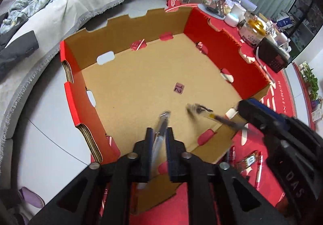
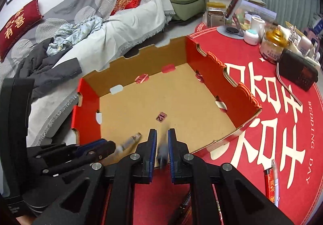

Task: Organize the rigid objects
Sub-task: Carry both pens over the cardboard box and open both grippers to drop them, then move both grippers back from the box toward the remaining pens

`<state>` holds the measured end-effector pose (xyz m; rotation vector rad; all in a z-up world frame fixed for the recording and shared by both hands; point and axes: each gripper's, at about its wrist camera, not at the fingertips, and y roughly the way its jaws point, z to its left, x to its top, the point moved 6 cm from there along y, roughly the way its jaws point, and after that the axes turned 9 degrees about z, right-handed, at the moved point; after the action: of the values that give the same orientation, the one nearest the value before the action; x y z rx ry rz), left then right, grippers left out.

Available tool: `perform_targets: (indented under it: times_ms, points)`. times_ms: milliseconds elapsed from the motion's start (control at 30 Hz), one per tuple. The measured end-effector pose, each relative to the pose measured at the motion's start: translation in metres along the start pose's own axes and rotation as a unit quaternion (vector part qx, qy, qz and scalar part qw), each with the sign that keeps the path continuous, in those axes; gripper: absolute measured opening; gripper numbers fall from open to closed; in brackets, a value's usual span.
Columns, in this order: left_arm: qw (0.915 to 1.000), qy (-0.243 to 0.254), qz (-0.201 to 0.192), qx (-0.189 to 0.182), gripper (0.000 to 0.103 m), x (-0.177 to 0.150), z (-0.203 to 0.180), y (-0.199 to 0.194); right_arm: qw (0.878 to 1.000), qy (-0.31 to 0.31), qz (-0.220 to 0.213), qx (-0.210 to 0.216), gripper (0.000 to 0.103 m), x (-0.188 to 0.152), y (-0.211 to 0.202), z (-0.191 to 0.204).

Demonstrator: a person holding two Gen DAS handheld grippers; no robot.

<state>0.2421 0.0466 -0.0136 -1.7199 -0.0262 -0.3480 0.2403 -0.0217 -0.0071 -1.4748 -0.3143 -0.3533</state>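
With both grippers over the cardboard box (image 1: 141, 87), left gripper (image 1: 158, 134) has a clear pen (image 1: 159, 136) between its jaws, grip can't tell (blurred). Right gripper (image 2: 162, 136) is clamped on a dark pen (image 2: 163, 152). Spare pen (image 2: 275, 180) + lighter (image 2: 269, 182) sit on red mat (image 2: 262, 124) outside box.

Bright, even indoor light; fisheye-bent edges (dark corners), held pens (image 1: 159, 136) motion-blurred
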Motion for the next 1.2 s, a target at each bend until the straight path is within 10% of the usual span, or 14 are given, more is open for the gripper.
perform_targets:
  times_ms: [400, 567, 700, 800, 1067, 1200]
  points:
    - [0.9983, 0.034, -0.047, 0.006, 0.056, -0.017, -0.007, -0.023, 0.996, 0.071, -0.059, -0.016, 0.012, -0.063, -0.079, -0.058]
    - [0.9902, 0.017, -0.134, 0.036, 0.063, 0.027, -0.003, -0.044, 0.994, 0.089, -0.060, -0.023, 0.012, -0.101, -0.099, -0.073]
    - [0.9934, 0.020, -0.111, 0.017, 0.073, 0.043, -0.020, -0.020, 0.994, 0.096, -0.040, -0.024, 0.012, -0.125, -0.096, -0.080]
    - [0.9947, 0.065, -0.049, 0.063, 0.073, 0.037, -0.036, 0.019, 0.995, 0.096, -0.022, -0.027, 0.012, -0.144, -0.090, -0.084]
    - [0.9791, 0.112, -0.057, 0.160, 0.073, -0.016, -0.027, 0.016, 0.994, 0.089, 0.009, -0.063, 0.012, -0.183, -0.083, -0.102]
    - [0.9879, 0.090, -0.061, 0.111, 0.076, -0.047, -0.021, 0.002, 0.993, 0.100, 0.024, -0.055, 0.012, -0.197, -0.077, -0.107]
